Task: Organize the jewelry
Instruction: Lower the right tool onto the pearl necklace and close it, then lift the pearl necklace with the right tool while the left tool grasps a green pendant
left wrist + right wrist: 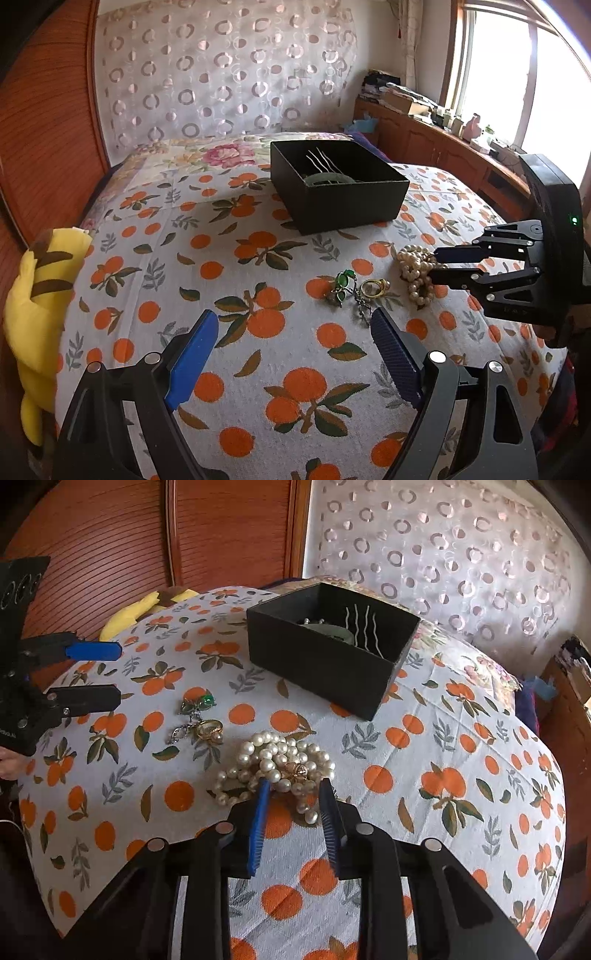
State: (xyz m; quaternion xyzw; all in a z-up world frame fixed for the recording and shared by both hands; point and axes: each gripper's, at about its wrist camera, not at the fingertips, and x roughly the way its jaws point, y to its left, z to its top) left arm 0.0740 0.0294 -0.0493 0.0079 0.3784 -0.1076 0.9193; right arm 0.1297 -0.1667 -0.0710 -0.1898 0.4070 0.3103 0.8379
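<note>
While wavy silver hairpins (320,161) already lie in the open black cardboard box (325,664), the coiled white pearl necklace (275,766) remains outside. The right gripper (293,788) straddles it, jaws apart; the left gripper (293,325) hangs released.

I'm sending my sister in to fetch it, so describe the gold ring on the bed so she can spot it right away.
Start at the open black cardboard box on the orange-print bedspread. In front of it lie a heap of white pearl necklaces and a small cluster of trinkets. The gold ring is in that cluster, beside the green-stone brooch: the only plain yellow metal hoop there.
</note>
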